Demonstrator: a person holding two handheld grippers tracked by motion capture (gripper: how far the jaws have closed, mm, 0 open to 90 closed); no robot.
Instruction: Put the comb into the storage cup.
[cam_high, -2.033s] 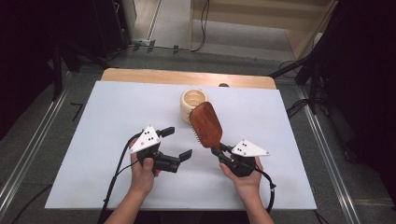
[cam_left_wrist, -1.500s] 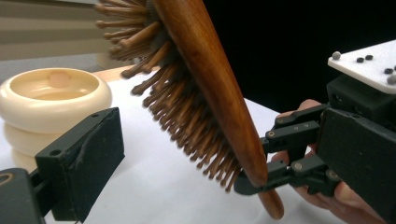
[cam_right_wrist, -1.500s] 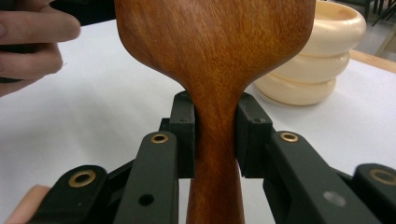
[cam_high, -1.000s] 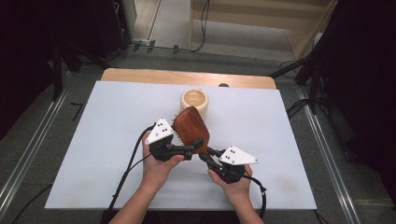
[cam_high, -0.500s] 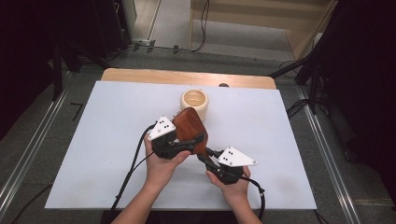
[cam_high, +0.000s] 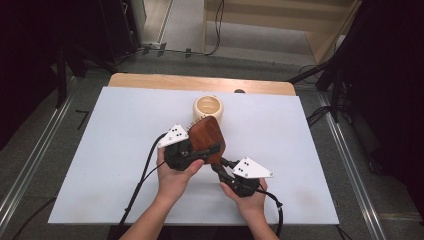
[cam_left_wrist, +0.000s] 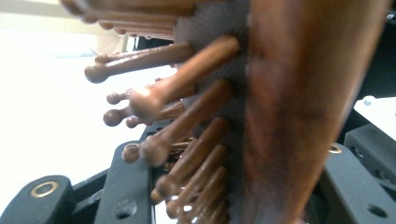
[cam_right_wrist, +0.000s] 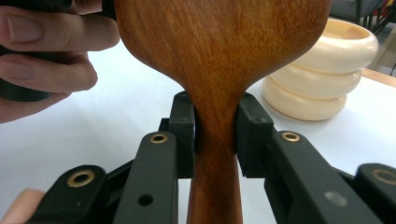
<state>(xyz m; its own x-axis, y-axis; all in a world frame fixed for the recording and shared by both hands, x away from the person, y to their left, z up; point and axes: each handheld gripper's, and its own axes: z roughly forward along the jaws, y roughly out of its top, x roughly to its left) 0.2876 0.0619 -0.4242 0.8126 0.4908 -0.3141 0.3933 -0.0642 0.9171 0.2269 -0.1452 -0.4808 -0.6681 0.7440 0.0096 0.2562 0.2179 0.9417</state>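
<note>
Wooden hairbrush (cam_high: 206, 139) sits near the middle of the white surface (cam_high: 100, 150), just at 6 o'clock of the cream ringed cup (cam_high: 209, 108). Right tongs (cam_high: 223, 169) are clamped on its handle neck. Left tongs (cam_high: 202, 152) — apart from the brush a second ago — now straddle its head, one jaw among the bristles, one behind the back; a handover looks likely.

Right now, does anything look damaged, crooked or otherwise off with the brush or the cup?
Nothing stands out. The wooden hairbrush is held off the table, with the right gripper clamped on its neck and the left gripper at its head. Its bristles look intact. The cream ribbed cup stands upright behind it.
</note>
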